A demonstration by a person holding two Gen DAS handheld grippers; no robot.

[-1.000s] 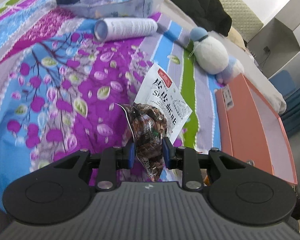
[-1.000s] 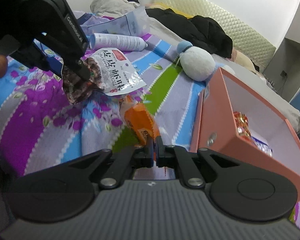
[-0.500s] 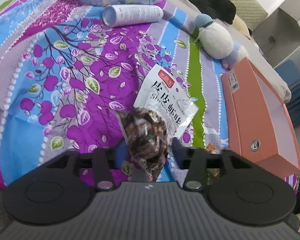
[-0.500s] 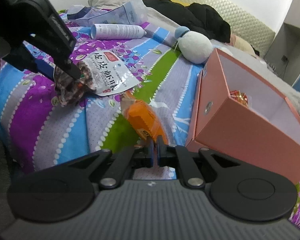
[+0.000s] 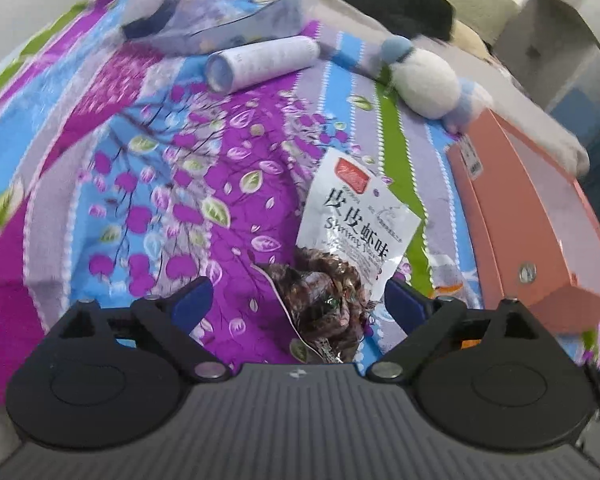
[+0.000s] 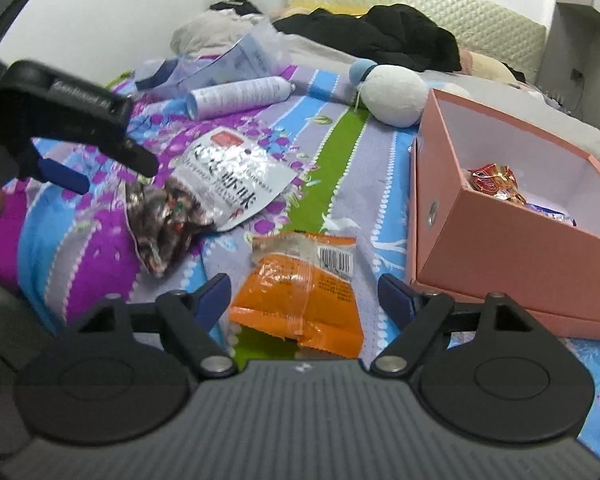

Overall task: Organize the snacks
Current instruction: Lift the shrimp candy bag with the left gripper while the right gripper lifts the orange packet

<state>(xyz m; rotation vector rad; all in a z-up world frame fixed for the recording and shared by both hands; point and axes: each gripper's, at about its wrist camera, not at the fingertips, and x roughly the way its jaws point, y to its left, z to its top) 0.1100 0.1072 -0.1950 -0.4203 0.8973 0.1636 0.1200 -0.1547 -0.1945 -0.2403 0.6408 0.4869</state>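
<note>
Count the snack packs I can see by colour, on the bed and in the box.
White and clear shrimp-flavour pack, on the bed: 1
Orange pack, on the bed: 1
Red and gold pack, in the pink box: 1
Total: 3

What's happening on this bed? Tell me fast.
A person with a gripper in each hand is sorting snacks into the pink box, which already holds a few wrapped snacks. The left gripper is opening, pads clear of the shrimp snack bag lying on the bedspread between them. The right gripper is opening too, pads clear of the orange packet lying between them. Neither snack is in the box yet.
</note>
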